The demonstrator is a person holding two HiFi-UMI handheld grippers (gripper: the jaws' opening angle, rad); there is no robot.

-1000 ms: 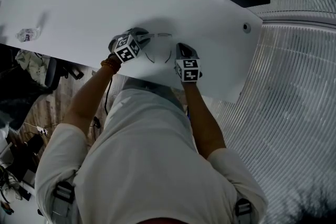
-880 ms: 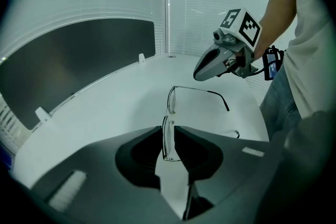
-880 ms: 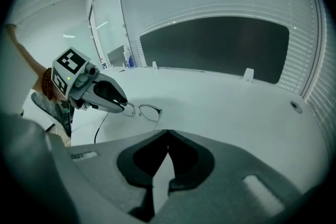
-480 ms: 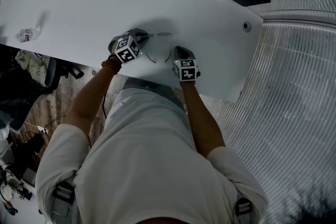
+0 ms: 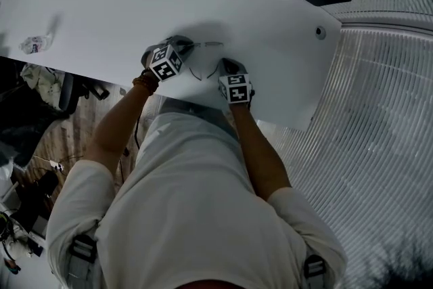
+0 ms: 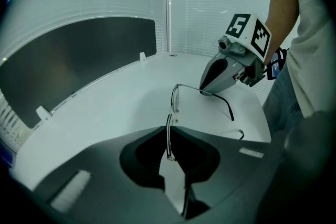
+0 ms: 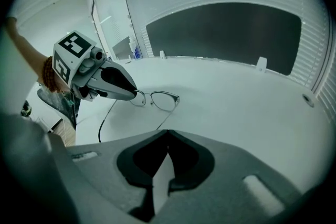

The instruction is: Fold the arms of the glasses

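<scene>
The right gripper (image 5: 225, 65) has dropped closer to the glasses (image 7: 164, 100) on the table (image 5: 135, 3). Its jaws are together and empty, with the tip at one arm (image 6: 219, 98). The left gripper (image 6: 168, 134) is closing on a lens rim to brace the frame. Next, I judge, the right tip sweeps that arm inward.

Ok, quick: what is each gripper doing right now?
Left gripper: jaws closing on the glasses, frame pinched between the tips.
Right gripper: shut, holding nothing, tip near one arm of the glasses.
</scene>
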